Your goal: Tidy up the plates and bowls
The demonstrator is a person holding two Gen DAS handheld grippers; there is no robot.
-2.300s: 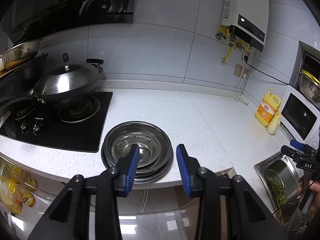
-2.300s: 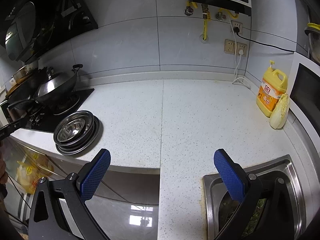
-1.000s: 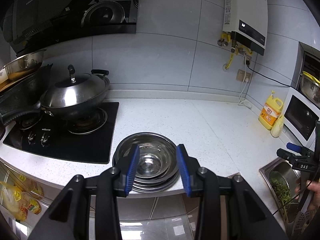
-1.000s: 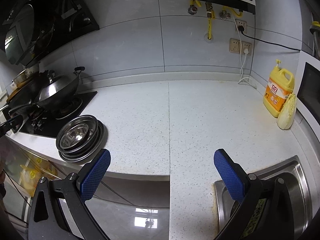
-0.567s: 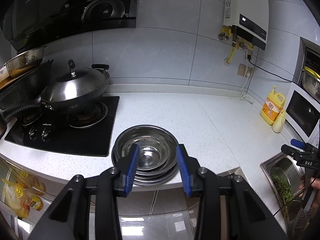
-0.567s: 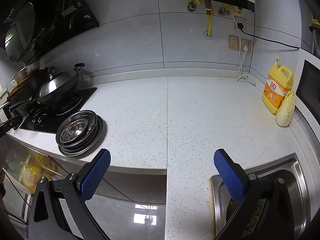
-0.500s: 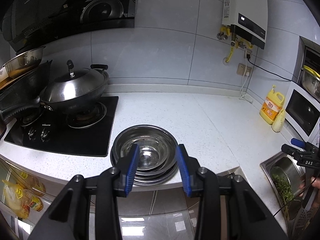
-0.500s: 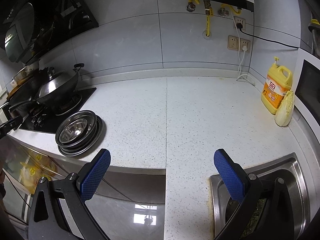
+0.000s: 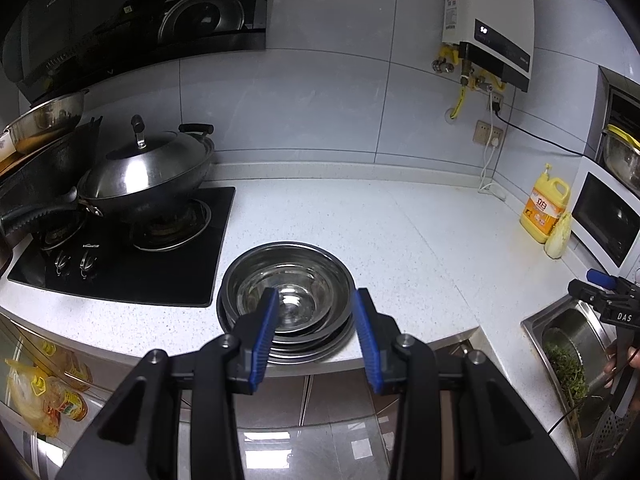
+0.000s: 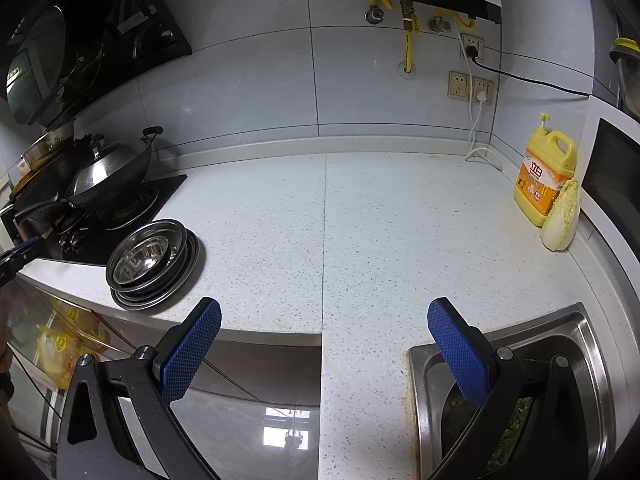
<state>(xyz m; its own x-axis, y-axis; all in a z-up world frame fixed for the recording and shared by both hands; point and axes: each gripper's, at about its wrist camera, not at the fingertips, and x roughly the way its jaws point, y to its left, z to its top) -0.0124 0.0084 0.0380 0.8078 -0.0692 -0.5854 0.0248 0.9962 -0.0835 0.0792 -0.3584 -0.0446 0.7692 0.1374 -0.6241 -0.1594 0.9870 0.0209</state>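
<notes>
The stack of shiny metal bowls and plates (image 9: 287,300) sits near the front edge of the white tabletop (image 9: 400,240), just beside the black stove (image 9: 120,264) that has a big lidded wok (image 9: 148,176) on it. The left gripper (image 9: 316,332) hangs over the front of the stack with its blue fingers (image 9: 264,332) apart and nothing between them. The right gripper (image 10: 324,350) is wide open and empty too, well apart from the stack, near the sink (image 10: 580,344), with a yellow bottle (image 10: 546,176) by the wall.

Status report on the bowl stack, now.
Left gripper open, lined up on bowl stack, not gripping. Right gripper open, empty. Stack sits by stove; nothing blocking.
</notes>
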